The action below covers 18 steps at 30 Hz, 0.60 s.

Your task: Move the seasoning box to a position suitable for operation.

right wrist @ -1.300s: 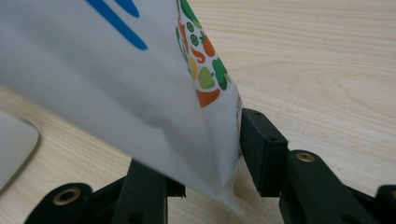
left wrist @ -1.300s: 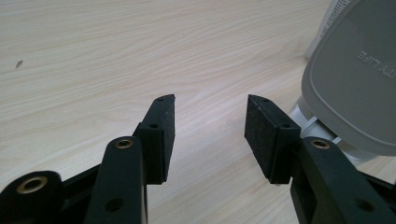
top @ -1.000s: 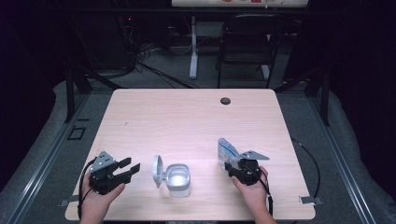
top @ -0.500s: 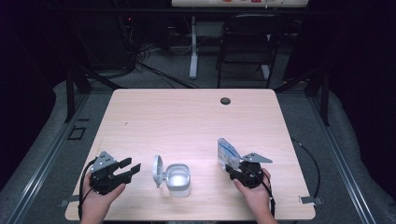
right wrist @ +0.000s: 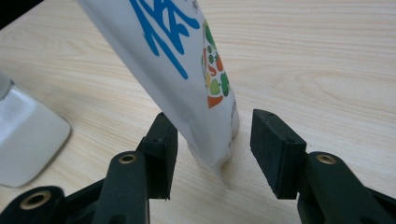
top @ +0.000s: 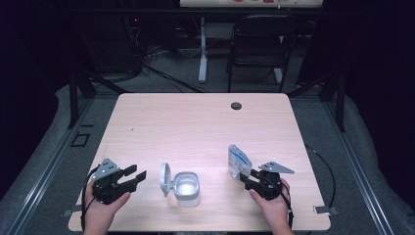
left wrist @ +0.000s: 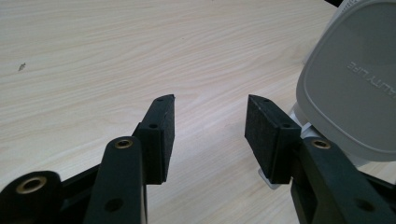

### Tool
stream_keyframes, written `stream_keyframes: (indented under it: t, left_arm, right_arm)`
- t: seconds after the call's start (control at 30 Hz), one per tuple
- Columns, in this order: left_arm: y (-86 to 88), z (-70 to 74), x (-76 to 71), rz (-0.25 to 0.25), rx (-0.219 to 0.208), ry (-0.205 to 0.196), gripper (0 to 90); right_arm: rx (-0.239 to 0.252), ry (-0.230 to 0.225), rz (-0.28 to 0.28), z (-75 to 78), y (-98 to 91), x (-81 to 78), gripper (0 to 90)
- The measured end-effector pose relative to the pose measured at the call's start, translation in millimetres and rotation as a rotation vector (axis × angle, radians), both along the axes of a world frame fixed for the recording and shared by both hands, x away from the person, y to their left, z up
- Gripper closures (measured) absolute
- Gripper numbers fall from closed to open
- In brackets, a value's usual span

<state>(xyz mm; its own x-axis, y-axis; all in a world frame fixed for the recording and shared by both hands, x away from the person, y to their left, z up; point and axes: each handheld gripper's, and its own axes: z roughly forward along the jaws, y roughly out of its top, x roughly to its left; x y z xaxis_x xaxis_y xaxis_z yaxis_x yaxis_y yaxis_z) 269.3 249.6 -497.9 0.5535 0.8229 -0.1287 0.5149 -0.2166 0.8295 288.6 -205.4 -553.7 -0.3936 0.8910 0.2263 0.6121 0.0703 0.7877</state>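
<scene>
Standing pouch (right wrist: 187, 70) between parted fingers (right wrist: 275, 149)

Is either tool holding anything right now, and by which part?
Nothing is held. The right tool has just been opening around the pouch's bottom corner; the left tool is open over bare table.

The high view looked forward and down from above the near edge of the table (top: 205, 122). Each tool's camera sat low and close, looking along its jaws across the tabletop. All three views shared the open-lidded container (top: 186, 188).
</scene>
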Motion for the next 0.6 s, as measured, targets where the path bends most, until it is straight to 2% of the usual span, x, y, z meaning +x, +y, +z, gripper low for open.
stream_keyframes:
  t: [0.13, 0.37, 0.47, 0.6]
  left_arm:
    - [-0.7, 0.1, 1.1, 0.004, -0.008, -0.001, 53.5]
    - [1.0, 1.2, 3.3, 0.012, 0.01, -0.001, 53.4]
    - [3.0, 1.1, 1.6, 0.018, 0.004, -0.003, 53.5]
    - [1.3, 0.9, 1.6, 0.015, 0.005, -0.002, 53.4]
  right_arm:
    - [-0.006, -0.003, 0.005, 2.7, -5.1, -4.4, 50.9]
    - [-0.004, -0.014, 0.002, 4.6, -13.0, -9.9, 50.0]
    - [-0.021, -0.019, 0.0, 4.2, -16.2, -12.3, 49.6]
    - [-0.011, -0.024, -0.008, 3.2, -22.2, -15.4, 48.4]
